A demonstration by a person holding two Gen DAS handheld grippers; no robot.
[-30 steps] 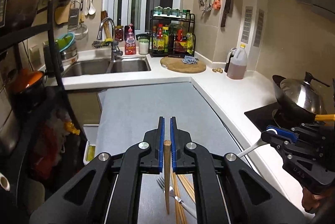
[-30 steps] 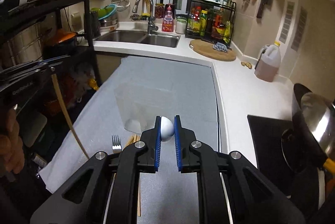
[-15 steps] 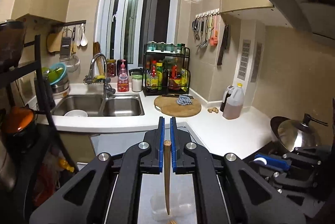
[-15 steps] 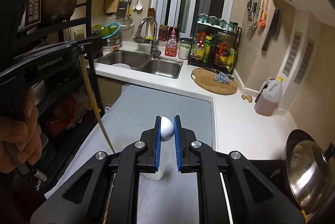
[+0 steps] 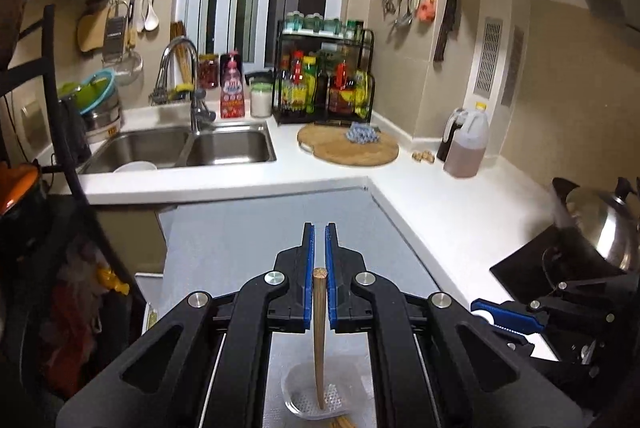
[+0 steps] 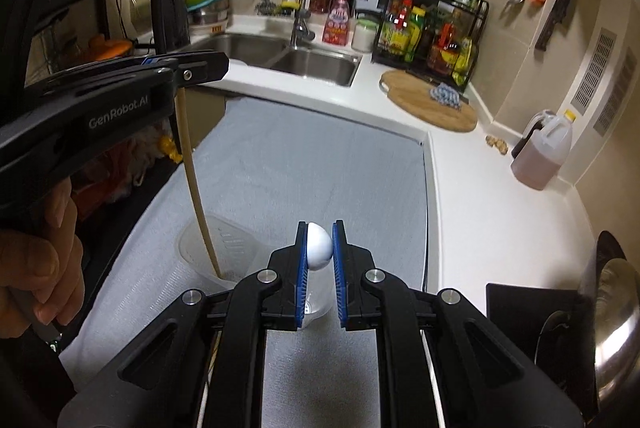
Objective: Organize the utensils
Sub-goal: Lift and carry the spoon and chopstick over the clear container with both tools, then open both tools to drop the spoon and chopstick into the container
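The left gripper (image 5: 319, 268) is clamped on a single chopstick (image 5: 319, 336), a slim round rod of brown wood whose blunt end sits between the blue ribbed pads. The chopstick hangs nearly upright, its tapered tip down inside a clear plastic container (image 5: 314, 394) with rounded corners and a perforated base. In the right wrist view the same chopstick (image 6: 196, 184) looks pale and slightly tilted, its tip reaching into the container (image 6: 224, 248), which stands on a grey textured mat (image 6: 312, 164) covering the worktop (image 6: 480, 196). The left gripper's black body (image 6: 120, 100) carries the white lettering "GenRobot.AI", and the person's hand (image 6: 36, 264) wraps its handle.

The right gripper (image 6: 320, 248) is closed on a smooth white rounded piece of a utensil, the spoon (image 6: 319, 246); its other end is hidden by the gripper. From the left wrist view the right gripper (image 5: 504, 320) shows at the lower right edge.

More wooden chopsticks (image 5: 340, 422) lie on the mat just beside the container. Farther back are a round wooden cutting board (image 5: 348, 146), a steel double sink (image 5: 180, 148) and an amber plastic jug (image 5: 466, 144); labels there are too small to read.
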